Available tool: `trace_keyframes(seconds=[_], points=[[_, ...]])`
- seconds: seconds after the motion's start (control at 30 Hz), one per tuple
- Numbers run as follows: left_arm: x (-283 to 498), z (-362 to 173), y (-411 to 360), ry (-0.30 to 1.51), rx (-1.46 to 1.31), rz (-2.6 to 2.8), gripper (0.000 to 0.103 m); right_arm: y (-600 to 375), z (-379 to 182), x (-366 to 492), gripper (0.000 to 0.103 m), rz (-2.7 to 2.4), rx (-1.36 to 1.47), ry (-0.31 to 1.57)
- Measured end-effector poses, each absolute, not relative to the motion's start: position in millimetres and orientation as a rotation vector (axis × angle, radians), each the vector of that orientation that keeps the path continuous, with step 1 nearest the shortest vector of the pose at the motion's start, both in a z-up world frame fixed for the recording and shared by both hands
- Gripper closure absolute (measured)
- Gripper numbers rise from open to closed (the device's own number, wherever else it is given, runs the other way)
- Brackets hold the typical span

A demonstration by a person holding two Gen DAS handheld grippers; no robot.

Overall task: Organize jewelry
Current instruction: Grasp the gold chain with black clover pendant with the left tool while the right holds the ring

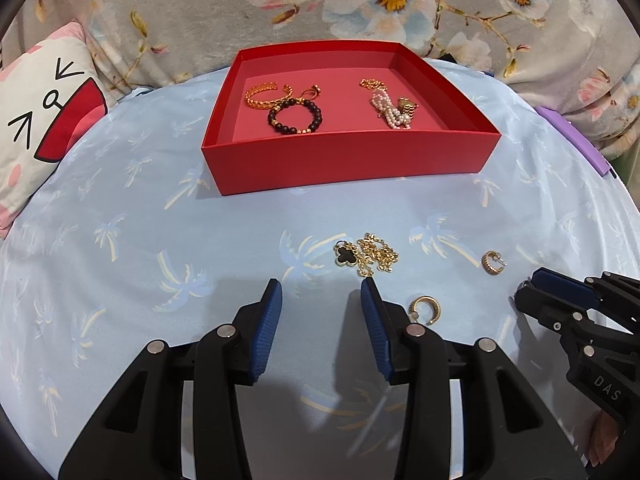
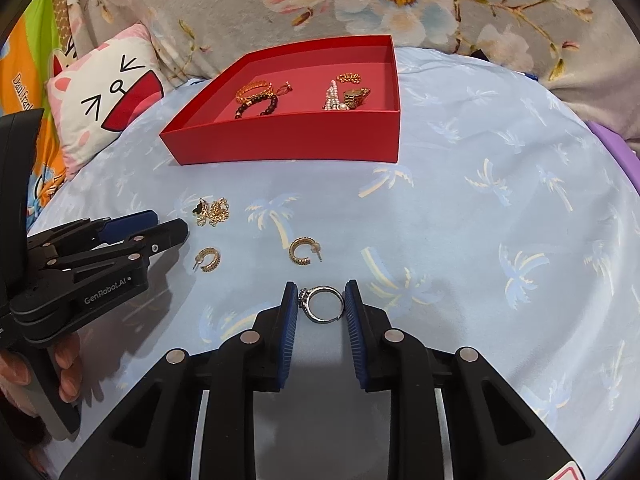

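A red box (image 1: 348, 156) sat on a pale blue cloth (image 1: 160, 220) printed with palm trees, with a floral blanket (image 1: 360, 0) behind it and a cat-face pillow (image 1: 44, 120) to its left. Inside the box lay a gold cuff (image 1: 262, 94), a dark bead bracelet (image 1: 295, 115), a small ring (image 1: 312, 91), a pearl strand (image 1: 390, 112), a gold chain (image 1: 372, 83) and a gold watch (image 1: 407, 106).

On the cloth in front of the box lay a gold necklace (image 1: 370, 258) with a black clover pendant (image 1: 345, 256), and two gold hoop earrings: one (image 1: 492, 263) to the right of the necklace, the other (image 1: 426, 309) nearer, just beside the left gripper's right finger.

The left gripper (image 1: 322, 298) hovered low over the cloth near the necklace, its fingers partly apart with nothing between them.

The right gripper (image 2: 322, 300) pointed down at a silver ring (image 2: 322, 304) with a stone setting, lying flat on the cloth. The ring sat between its narrowly spread fingers; the setting touched the left finger (image 2: 289, 316), while the band was just beside or barely touching the right one. Whether it was truly gripped could not be told.

A person's fingertips (image 2: 70, 376) showed on the left gripper's handle.
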State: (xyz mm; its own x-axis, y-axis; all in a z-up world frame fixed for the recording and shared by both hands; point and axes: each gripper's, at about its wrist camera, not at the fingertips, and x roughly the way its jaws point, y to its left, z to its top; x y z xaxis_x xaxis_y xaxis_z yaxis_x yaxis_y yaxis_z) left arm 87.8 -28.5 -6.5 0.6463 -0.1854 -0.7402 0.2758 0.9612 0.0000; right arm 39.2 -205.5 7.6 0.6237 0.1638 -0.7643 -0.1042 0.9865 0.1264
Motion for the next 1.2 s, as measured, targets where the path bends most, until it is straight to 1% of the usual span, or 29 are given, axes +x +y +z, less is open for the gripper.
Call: trace_keyframes(seconds=[0.53,0.83,1.03,1.2], points=[[74.2,-8.5,-63.4,0.838,0.187,-0.412,0.064,-216.8,15.3,34.4,0.080,0.136,0.106,0.862],[66.6,-7.8,-68.0,0.845,0.161,-0.474,0.063,-220.3,17.7,33.3,0.080,0.126,0.114,0.854],[74.4,-5.6,-47.9,0.852,0.111,-0.422,0.063,-223.3,21.0,30.6,0.080,0.119,0.126,0.844],[98.0,-3.3,-37.3,0.862,0.093,-0.361,0.063,-222.7,21.0,31.7,0.080,0.129,0.126,0.849]])
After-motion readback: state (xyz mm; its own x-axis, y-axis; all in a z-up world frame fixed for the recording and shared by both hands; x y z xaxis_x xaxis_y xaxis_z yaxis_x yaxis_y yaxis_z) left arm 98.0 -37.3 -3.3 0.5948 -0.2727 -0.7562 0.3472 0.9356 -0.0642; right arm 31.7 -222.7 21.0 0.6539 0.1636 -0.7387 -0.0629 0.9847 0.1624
